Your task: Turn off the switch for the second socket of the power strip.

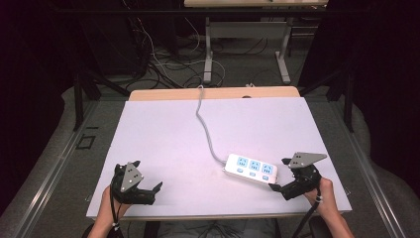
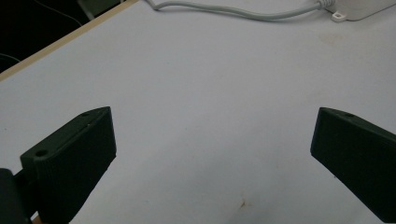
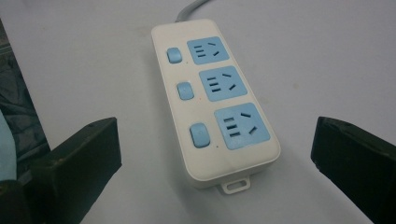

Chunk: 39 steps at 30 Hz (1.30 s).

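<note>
A white power strip (image 1: 250, 168) with three blue sockets and three blue switches lies on the white tabletop, right of centre near the front. Its grey cable (image 1: 205, 124) runs back over the far edge. In the right gripper view the power strip (image 3: 215, 100) lies flat just ahead of the wide-apart jaws, untouched. My right gripper (image 1: 281, 174) stands open at the strip's right end. My left gripper (image 1: 148, 190) is open at the front left, with bare table between its jaws. The left gripper view catches the cable (image 2: 233, 10) and a corner of the strip (image 2: 359, 7) at the top.
The white board (image 1: 163, 144) rests on a wooden table whose far edge (image 1: 213, 92) shows behind it. Beyond it are table legs (image 1: 208, 59) and tangled cables (image 1: 163, 64) on the floor. Dark curtains stand at both sides.
</note>
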### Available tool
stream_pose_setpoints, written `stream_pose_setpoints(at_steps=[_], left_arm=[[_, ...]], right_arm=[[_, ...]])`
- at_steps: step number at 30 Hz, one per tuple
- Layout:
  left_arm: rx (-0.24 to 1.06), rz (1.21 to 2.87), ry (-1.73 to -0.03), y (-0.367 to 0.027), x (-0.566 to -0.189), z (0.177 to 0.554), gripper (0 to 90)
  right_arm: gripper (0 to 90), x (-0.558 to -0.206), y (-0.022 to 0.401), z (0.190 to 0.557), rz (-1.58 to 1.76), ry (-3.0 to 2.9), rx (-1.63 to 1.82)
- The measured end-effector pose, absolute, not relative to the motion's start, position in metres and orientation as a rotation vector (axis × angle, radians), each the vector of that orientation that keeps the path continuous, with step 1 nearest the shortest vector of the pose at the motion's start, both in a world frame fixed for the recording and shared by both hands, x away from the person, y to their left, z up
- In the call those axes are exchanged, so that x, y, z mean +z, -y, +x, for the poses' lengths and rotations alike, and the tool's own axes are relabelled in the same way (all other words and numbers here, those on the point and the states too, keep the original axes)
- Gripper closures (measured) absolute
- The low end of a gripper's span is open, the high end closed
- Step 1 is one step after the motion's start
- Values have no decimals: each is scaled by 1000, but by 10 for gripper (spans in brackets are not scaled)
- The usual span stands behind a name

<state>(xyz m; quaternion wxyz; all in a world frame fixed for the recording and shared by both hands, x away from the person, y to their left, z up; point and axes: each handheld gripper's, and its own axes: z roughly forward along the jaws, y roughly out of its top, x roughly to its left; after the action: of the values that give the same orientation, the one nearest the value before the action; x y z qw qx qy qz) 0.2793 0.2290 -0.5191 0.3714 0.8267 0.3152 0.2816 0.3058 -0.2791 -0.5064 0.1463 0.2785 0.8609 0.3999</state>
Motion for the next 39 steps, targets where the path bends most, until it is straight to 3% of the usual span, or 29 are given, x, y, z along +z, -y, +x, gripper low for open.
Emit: stream_pose_setpoints(at_steps=[39], left_arm=[[714, 2116, -819, -226, -521, 280, 0]], right_arm=[[20, -499, 238, 360, 753, -2530, 1093]])
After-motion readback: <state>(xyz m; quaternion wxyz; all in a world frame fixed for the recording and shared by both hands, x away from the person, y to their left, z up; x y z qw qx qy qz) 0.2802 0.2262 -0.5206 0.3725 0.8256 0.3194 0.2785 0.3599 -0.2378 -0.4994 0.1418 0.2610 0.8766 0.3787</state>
